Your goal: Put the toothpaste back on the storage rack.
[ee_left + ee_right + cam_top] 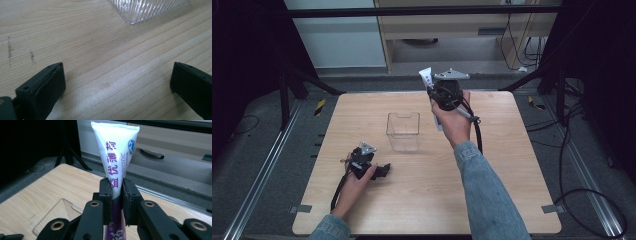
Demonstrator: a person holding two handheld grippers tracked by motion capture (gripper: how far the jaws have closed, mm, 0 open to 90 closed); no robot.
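A white tube with purple lettering [116, 157] stands upright between the jaws of my right gripper [117, 187], crimped end up, and the pads press on it about midway. From above, the right gripper [433, 96] is lifted over the far part of the table, with the tube [426, 76] poking out above it. A clear plastic box [403, 131] stands open-topped just left of it. My left gripper [384, 170] rests low on the table in front of the box. Its jaws stand wide apart over bare wood [117, 82], with the box's ribbed corner [147, 10] beyond them.
The wooden table [502, 190] has black cables trailing from both grippers. Beyond its far edge run a metal rail, tripod legs and a cabinet [452, 25]. The box [57, 215] lies low and to the left in the right gripper view.
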